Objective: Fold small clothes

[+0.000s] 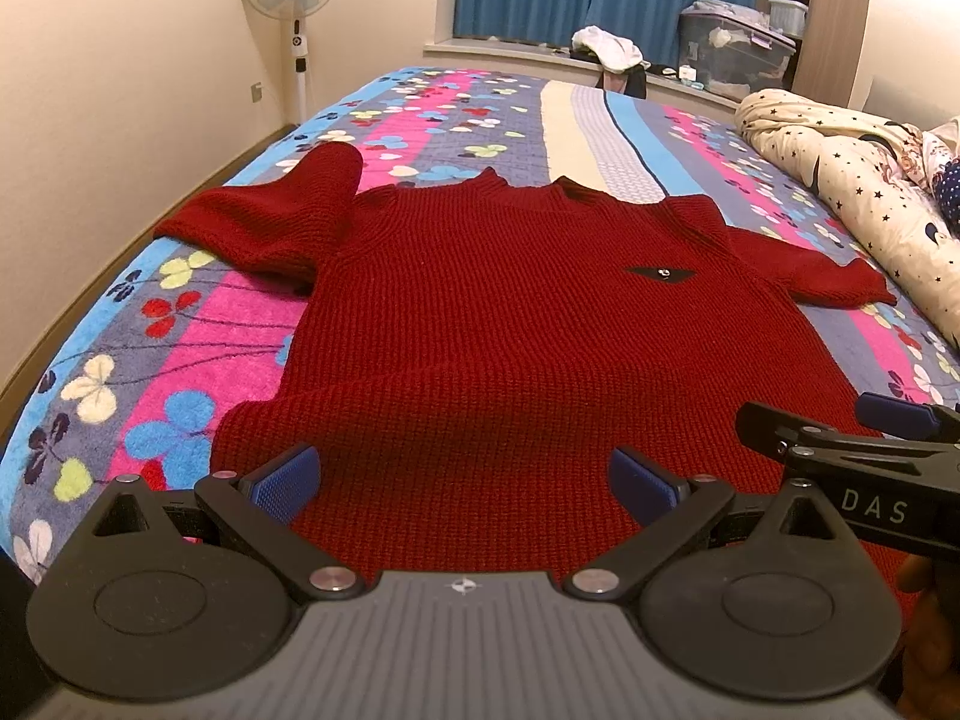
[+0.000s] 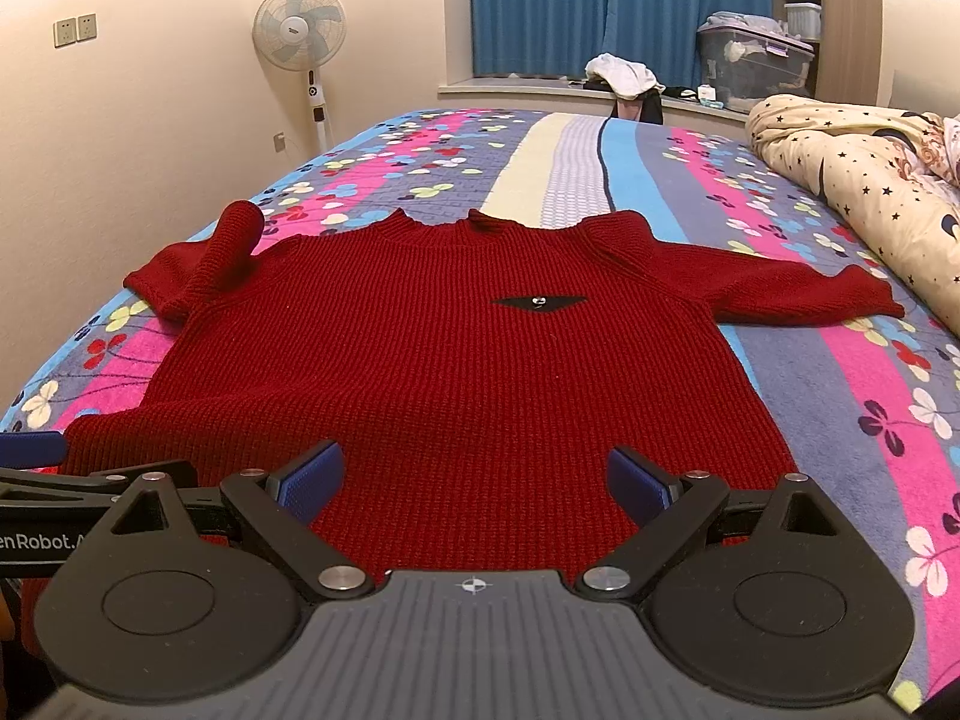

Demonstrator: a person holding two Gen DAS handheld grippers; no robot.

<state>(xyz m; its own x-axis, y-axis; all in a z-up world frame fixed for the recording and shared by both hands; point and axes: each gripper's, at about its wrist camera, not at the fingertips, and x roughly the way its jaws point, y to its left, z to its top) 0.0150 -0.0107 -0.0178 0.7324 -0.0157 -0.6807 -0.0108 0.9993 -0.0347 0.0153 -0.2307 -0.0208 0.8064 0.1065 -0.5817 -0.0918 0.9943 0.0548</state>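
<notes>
A small dark red knit sweater (image 1: 480,300) lies flat, front up, on the bed, collar away from me; it also shows in the right wrist view (image 2: 444,360). A black patch (image 2: 538,302) sits on its chest. Its left sleeve (image 1: 270,210) is bent back on itself; its right sleeve (image 2: 798,294) lies spread out. My left gripper (image 1: 462,480) is open and empty above the hem's left part. My right gripper (image 2: 474,483) is open and empty above the hem's right part, and shows at the right edge of the left wrist view (image 1: 840,438).
The bed has a flowered, striped blanket (image 2: 840,396). A rolled star-print quilt (image 2: 870,180) lies along the right side. A standing fan (image 2: 299,30) is by the left wall. A windowsill with clothes (image 2: 624,78) and storage boxes (image 2: 756,60) lies beyond the bed.
</notes>
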